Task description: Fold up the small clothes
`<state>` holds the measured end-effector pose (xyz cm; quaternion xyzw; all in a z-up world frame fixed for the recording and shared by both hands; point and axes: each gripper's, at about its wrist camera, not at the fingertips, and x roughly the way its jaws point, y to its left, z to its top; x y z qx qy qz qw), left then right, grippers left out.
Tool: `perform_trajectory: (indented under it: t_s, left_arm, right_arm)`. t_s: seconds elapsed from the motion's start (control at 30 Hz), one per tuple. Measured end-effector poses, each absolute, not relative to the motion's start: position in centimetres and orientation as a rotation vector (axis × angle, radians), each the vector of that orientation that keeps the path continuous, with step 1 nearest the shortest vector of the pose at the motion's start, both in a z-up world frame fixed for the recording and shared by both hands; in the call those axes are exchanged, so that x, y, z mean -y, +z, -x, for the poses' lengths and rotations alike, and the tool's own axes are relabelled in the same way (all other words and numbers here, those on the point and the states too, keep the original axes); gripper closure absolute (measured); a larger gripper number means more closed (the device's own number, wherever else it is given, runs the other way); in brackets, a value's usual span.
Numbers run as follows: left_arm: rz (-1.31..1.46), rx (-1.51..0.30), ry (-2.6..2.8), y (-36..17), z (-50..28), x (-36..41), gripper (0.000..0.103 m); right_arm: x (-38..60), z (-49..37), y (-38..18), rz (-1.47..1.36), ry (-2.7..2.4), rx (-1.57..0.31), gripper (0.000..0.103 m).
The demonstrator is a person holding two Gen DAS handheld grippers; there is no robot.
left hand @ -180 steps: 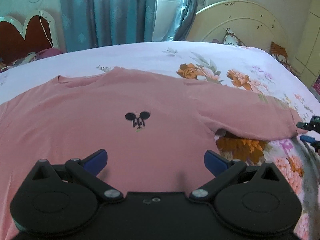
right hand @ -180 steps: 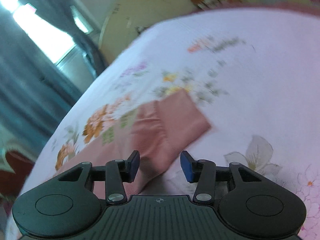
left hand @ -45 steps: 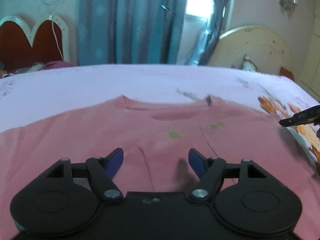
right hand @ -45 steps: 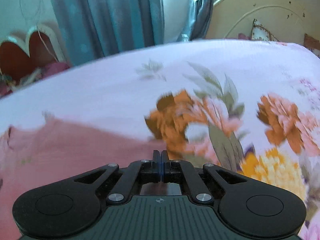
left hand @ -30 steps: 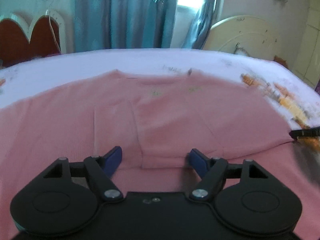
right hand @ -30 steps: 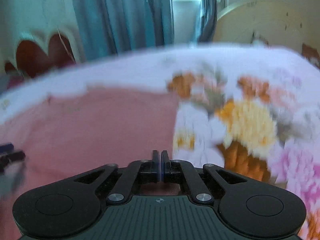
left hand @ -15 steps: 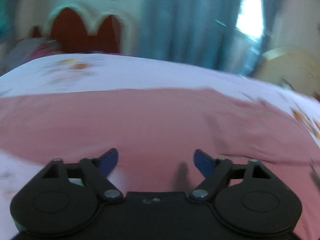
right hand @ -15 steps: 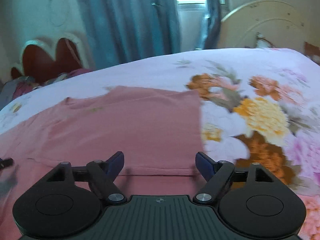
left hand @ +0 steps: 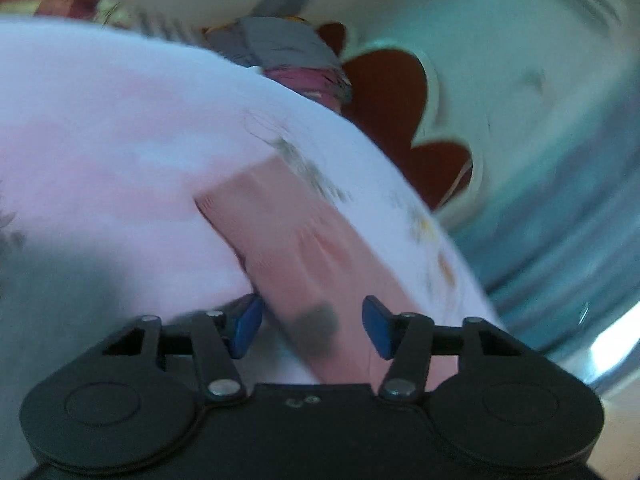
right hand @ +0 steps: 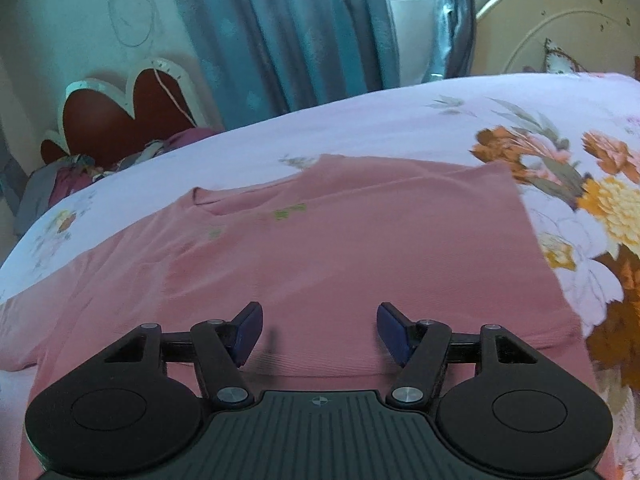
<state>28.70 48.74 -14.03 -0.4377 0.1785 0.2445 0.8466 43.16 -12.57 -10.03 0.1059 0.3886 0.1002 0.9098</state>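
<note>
Pink knit, the shirt lay flat on the bed, right side already folded in, left sleeve stretched outward. Soft and light, it would likely slump unless pinched near the cuff edge. The left gripper hovered over that sleeve, jaws apart, holding nothing. The right gripper hung over the folded body, jaws likewise apart and empty. Bare sheet lay beyond the sleeve end and the shirt's right edge, leaving room to sweep inward.

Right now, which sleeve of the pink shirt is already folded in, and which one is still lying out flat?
The right sleeve lies folded over the pink shirt. The left sleeve still stretches across the bedsheet, before the left gripper.
</note>
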Motion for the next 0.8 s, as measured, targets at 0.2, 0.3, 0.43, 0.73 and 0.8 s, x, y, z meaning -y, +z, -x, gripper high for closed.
perform_trajectory:
  t_s: [0.2,0.3,0.43,0.73,0.8]
  left_arm:
    - [0.947,-0.357,0.544,-14.8,-30.2,-50.8,0.090]
    - [0.924,-0.374,0.536,-14.6,-31.1,-51.0,0.093]
    - [0.819,-0.366,0.434,-12.5,-32.7,-47.7,0.093]
    - [0.582,-0.477,0.026,-8.2,-41.2,-30.3,0.093]
    - [0.525,-0.508,-0.061,-7.8,-42.8,-25.2,0.093]
  right_arm:
    - [11.6,-44.0,-9.4,-0.216,0.194,-0.794,0.039]
    - [12.1,-44.4,-9.4,-0.233,0.177,-0.798,0.039]
    - [13.2,-44.4,-9.1,-0.246,0.153,-0.785,0.039]
    - [16.5,-43.7,-9.1,-0.297,0.117,-0.768,0.039]
    - [17.5,-43.3,-9.0,-0.305,0.111,-0.764,0.039]
